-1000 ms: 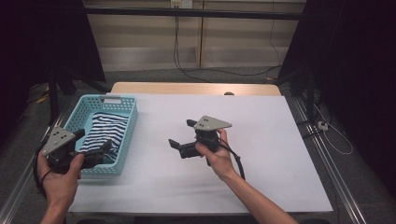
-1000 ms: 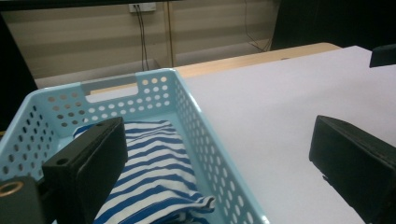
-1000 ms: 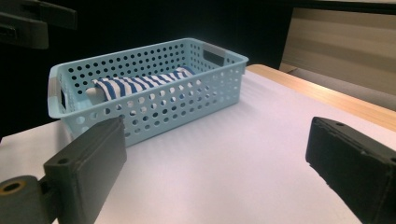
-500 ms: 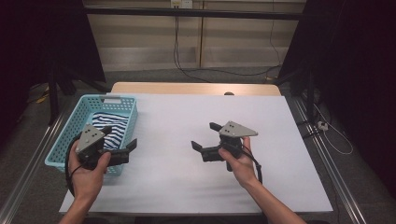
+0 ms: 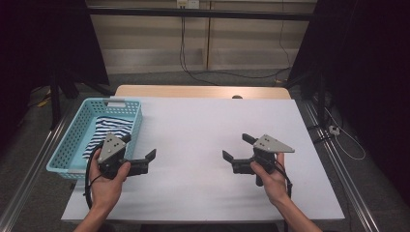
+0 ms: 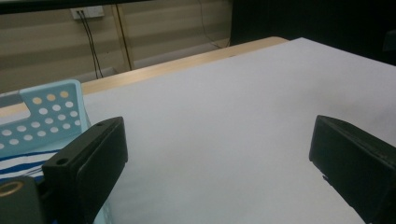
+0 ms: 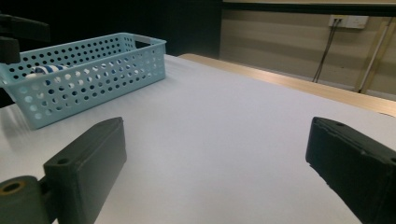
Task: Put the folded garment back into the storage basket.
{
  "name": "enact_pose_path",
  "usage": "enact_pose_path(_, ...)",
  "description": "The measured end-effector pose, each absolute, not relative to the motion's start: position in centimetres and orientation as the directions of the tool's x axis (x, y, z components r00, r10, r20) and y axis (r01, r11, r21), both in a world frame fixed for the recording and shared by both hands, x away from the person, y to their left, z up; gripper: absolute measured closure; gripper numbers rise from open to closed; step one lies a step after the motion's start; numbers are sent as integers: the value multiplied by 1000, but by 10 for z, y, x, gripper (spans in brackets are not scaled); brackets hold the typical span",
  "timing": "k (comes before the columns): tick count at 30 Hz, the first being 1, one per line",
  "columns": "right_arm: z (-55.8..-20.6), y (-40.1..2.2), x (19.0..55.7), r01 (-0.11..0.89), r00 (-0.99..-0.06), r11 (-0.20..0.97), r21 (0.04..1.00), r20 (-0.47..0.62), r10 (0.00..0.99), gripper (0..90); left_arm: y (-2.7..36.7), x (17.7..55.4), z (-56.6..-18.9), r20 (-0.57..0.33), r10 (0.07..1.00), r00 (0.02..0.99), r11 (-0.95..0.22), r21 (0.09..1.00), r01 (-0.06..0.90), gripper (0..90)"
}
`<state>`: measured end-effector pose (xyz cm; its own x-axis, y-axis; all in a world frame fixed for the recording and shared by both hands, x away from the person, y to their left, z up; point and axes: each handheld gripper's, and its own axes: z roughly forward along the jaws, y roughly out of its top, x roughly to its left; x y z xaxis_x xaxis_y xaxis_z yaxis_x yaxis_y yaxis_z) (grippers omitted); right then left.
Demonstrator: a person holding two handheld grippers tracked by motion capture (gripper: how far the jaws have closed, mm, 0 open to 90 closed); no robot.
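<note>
A striped cloth (image 5: 109, 133), blue and white, lies bunched inside the light blue basket (image 5: 77, 140). The basket sits at about nine o'clock on the white table (image 5: 203, 130), right at the left edge.

I think the cloth is soft and light. It will flop and sag when lifted, and it will not break or slip much. A good spot to pinch looks like a raised fold near the middle, where the cloth humps up. Grabbing flat cloth against the basket floor would be harder.

The left gripper (image 5: 140, 157) is just beside the basket's near right corner, at about eight o'clock. Its jaws are wide apart with nothing between them, and they point toward the middle of the table. The hand wraps around its handle from below.

The right gripper (image 5: 237, 147) is well away, at about four o'clock. Its jaws are also spread wide and hold nothing. They point left across the table, toward the basket. The forearm comes in from the near edge.
</note>
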<state>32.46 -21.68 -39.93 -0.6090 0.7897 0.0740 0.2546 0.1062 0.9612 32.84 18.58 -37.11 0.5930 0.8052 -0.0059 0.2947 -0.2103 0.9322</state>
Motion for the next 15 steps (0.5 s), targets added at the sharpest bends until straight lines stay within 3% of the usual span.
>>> enact_pose_path(8,-405,-242,311,273,-559,80,959,90,824,47,188,323,-381,-48,809,585,-176,931,320,45)
enact_pose_path(15,-410,-267,295,299,-521,76,951,96,848,47,199,309,-394,-16,828,560,-189,933,306,46)
